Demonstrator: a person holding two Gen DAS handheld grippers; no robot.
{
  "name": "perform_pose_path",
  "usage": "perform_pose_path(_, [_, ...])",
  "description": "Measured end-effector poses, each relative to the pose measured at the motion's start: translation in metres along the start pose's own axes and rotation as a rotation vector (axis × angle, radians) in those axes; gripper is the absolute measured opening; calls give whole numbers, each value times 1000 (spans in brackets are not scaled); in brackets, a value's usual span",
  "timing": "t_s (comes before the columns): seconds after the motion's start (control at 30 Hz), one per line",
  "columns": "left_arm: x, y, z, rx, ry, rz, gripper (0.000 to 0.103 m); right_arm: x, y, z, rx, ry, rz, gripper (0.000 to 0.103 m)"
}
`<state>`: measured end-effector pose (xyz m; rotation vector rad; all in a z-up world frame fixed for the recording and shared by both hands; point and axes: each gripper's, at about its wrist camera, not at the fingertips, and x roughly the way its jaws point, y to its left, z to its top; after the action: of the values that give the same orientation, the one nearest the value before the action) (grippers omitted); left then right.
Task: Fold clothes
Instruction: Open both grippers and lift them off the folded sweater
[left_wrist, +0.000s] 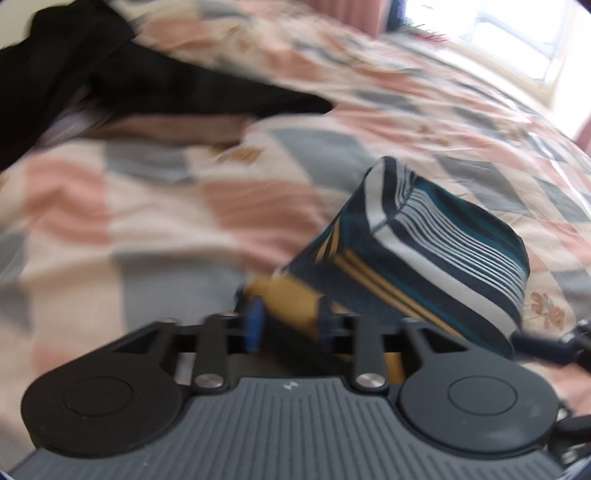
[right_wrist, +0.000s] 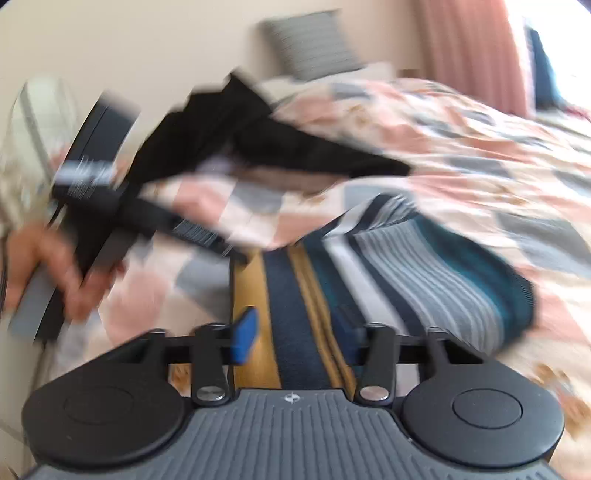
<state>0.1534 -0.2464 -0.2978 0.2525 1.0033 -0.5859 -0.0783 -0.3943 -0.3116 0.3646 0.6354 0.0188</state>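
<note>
We've got both tools, left tool (left_wrist: 288, 317) and right tool (right_wrist: 295, 332), pinching the near edge of the striped garment (left_wrist: 424, 251), which stretches lengthwise away over the bed (left_wrist: 184, 206).

both mounted low behind fingers, facing along bed (left_wrist: 155, 206), close; sharing striped garment (left_wrist: 436, 251) and black clothing (right_wrist: 236, 125).

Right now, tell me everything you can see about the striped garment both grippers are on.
The striped garment looks like soft woven or knit fabric, folded into a compact bundle. Bands run navy, mustard yellow, white and teal, with a block of thin white pinstripes. It sits on the patchwork bedspread, one end lifted. The left gripper appears clamped on its yellow edge, and the right gripper straddles its near end. Motion blur hides seams and labels.
</note>
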Motion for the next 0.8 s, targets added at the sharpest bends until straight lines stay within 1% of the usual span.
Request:
perform_pose_path(0.07, [-16,-3,-10,-79,74,13,41,-19,-16,-4,126,22,-7,59])
perform_pose_path(0.17, [-33,-8,-32,-208,184,13,53,-45,-35,-20,302,45,-8,61])
perform_pose_path(0.23, [-42,-12,-48,-281,239,-2,55,-62,-46,-32,399,58,-13,61])
perform_pose_path(0.27, [-47,-14,-55,-305,257,-1,56,-68,-50,-36,436,61,-14,64])
perform_pose_path(0.3, [-53,-18,-62,-318,269,6,59,-75,-54,-40,472,65,-16,66])
perform_pose_path(0.37, [-66,-27,-71,-318,275,25,66,-85,-59,-43,521,71,-25,69])
perform_pose_path(0.43, [-79,-37,-77,-299,263,43,66,-95,-64,-46,542,85,-42,69])
perform_pose_path(0.5, [-92,-49,-79,-268,245,65,69,-102,-64,-46,539,93,-53,76])
perform_pose_path(0.57, [-103,-59,-81,-234,227,82,72,-108,-64,-47,531,95,-58,78])
perform_pose_path(0.63, [-109,-66,-81,-211,219,87,73,-112,-63,-48,524,97,-56,79])
perform_pose_path(0.7, [-113,-71,-81,-196,211,91,73,-114,-61,-48,521,96,-52,81])
perform_pose_path(0.8, [-116,-71,-83,-211,201,75,74,-117,-58,-52,528,93,-37,82])
